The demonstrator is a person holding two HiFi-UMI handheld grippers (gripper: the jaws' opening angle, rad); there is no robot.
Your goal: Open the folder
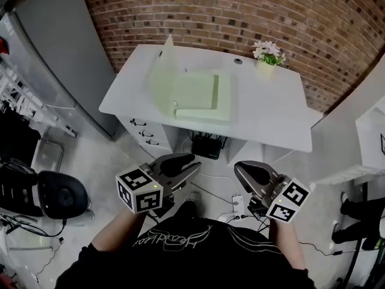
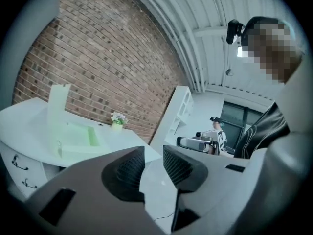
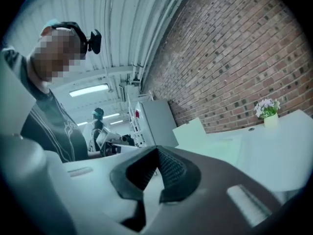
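Note:
The pale green box folder [image 1: 194, 95] lies on the white desk [image 1: 271, 122] with its lid [image 1: 162, 71] standing upright at its left side. It also shows in the left gripper view, folder [image 2: 73, 135], and in the right gripper view, folder [image 3: 215, 141]. Both grippers hang low near my body, well short of the desk and over the floor. My left gripper [image 1: 194, 163] [image 2: 153, 161] holds nothing, and a narrow gap shows between its pads. My right gripper [image 1: 239, 168] [image 3: 157, 153] has its fingertips touching and is empty.
A small flower pot [image 1: 266, 56] stands at the desk's far right by the brick wall. Drawers [image 1: 144, 131] sit under the desk's left end. A grey cabinet [image 1: 60, 47] and a black chair [image 1: 54, 194] are at left. Cables and a power strip [image 1: 237, 206] lie on the floor.

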